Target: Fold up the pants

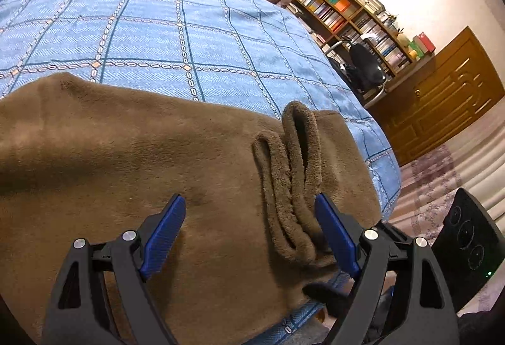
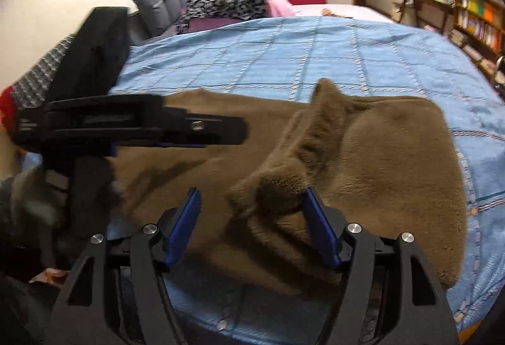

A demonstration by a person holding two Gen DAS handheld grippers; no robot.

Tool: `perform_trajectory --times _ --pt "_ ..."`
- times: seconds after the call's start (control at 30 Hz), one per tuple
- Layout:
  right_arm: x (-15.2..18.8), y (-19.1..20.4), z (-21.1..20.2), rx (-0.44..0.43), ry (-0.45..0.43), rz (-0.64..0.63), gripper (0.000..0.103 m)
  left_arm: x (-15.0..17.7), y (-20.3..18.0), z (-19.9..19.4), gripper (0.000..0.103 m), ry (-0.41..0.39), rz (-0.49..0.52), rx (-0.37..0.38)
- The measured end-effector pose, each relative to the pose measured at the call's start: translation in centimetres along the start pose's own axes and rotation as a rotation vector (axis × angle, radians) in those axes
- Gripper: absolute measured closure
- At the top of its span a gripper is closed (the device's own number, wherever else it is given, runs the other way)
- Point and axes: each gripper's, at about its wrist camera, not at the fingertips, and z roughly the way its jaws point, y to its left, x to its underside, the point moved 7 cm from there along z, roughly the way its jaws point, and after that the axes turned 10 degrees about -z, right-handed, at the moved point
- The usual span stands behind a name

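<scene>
Blue checked bedspread [image 1: 157, 29] covers bed; bookshelf [image 1: 353, 13], wooden cabinet [image 1: 442, 98] behind. Brown fleece pants [image 1: 157, 155] lie folded near bed edge, cuffs bunched. Left gripper [image 1: 249, 228] wide apart, empty. Right gripper [image 2: 252, 218] parted, fabric ridge brushing one finger, ungripped.

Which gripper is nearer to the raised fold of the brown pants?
Right. The right gripper has the raised fold of the brown pants between its open jaws. The left gripper hovers open over the flat part beside it.
</scene>
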Motion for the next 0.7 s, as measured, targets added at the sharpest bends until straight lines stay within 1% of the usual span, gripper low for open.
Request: perform_trajectory --times 0.1,0.2,0.27,0.33,0.47,0.5,0.53,0.6,0.67,0.7 --pt "-0.2 -0.7 -0.1 -0.039 -0.005 0.052 0.035 0.1 -0.3 0.4 0.020 0.020 -0.007 0.010" --pt "-0.5 -1.7 -0.8 -0.032 -0.031 0.106 0.036 0.1 -0.7 0.7 0.020 0.032 0.001 0.005" --pt "-0.8 -2.6 -1.2 0.002 -0.047 0.120 0.042 0.1 -0.8 0.9 0.020 0.033 0.000 0.000" --pt "-0.8 -3.1 -0.9 0.029 -0.040 0.123 0.050 0.1 -0.7 1.1 0.020 0.035 -0.007 -0.005" --pt "-0.6 -3.0 0.5 0.027 -0.013 0.103 0.060 0.3 -0.7 1.4 0.020 0.047 -0.012 -0.008" --pt "-0.4 -3.0 0.9 0.024 -0.004 0.102 0.070 0.4 -0.8 1.5 0.020 0.051 -0.011 -0.006" --pt "-0.5 -3.0 1.0 0.022 0.000 0.095 0.076 0.4 -0.9 1.5 0.020 0.054 -0.009 -0.007" --pt "-0.4 -2.5 0.5 0.007 -0.008 0.070 0.082 0.3 -1.2 1.4 0.020 0.056 -0.001 -0.006" --pt "-0.3 -1.9 -0.3 -0.014 -0.020 0.056 0.083 0.3 -1.5 1.6 0.019 0.061 0.002 0.002" --pt "-0.2 -1.8 -0.6 -0.023 -0.023 0.052 0.083 0.3 -1.6 1.8 0.018 0.067 -0.001 0.009"
